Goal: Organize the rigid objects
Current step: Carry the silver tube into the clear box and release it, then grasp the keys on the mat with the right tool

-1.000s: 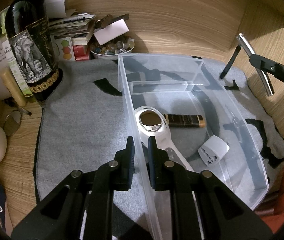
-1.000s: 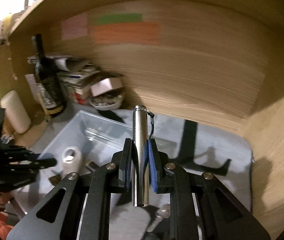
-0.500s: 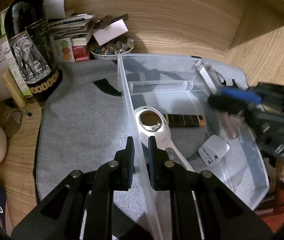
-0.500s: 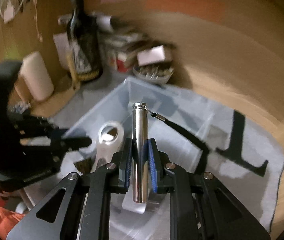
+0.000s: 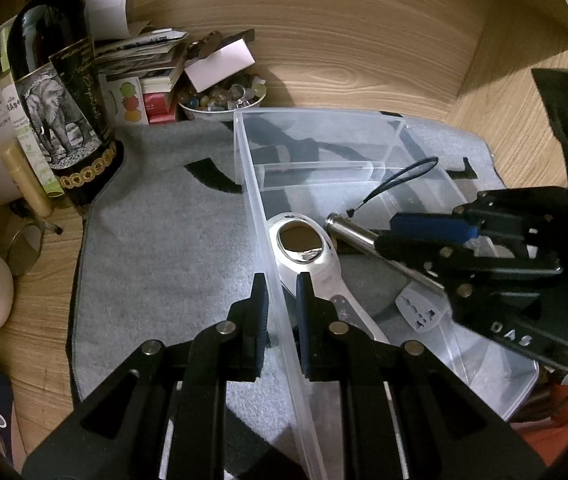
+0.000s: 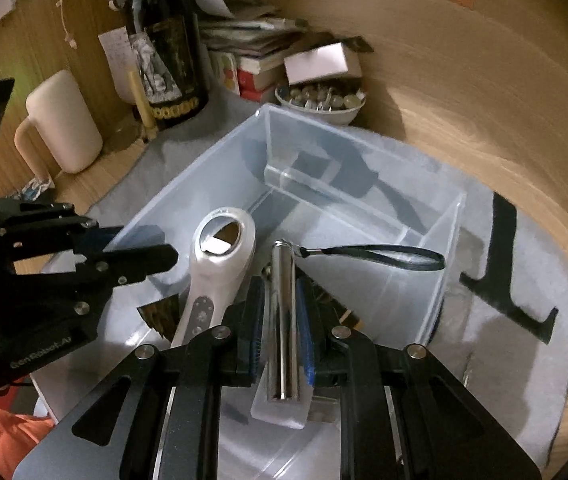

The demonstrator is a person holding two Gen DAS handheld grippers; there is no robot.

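Observation:
A clear plastic bin [image 5: 252,184] stands on a grey mat. My left gripper [image 5: 282,292] is shut on the bin's left wall. My right gripper [image 6: 282,288] is shut on a silver metal cylinder [image 6: 283,320] with a black wrist loop [image 6: 383,256] and holds it over the bin. In the left wrist view the cylinder [image 5: 359,238] points left above the bin's contents. Inside the bin lie a white handheld device with an oval window [image 5: 307,248], a white travel adapter [image 5: 423,312] and a dark tube, mostly hidden.
A dark wine bottle [image 5: 60,92] stands at the mat's back left, beside stacked papers and a bowl of small trinkets [image 5: 220,100]. A cream mug [image 6: 64,132] stands at the left. Wooden walls close the back and right. A clear divider [image 5: 315,174] crosses the bin's far part.
My right gripper has carried the metal cylinder from above the right of the mat down and left over the bin. My left gripper has stayed on the bin wall.

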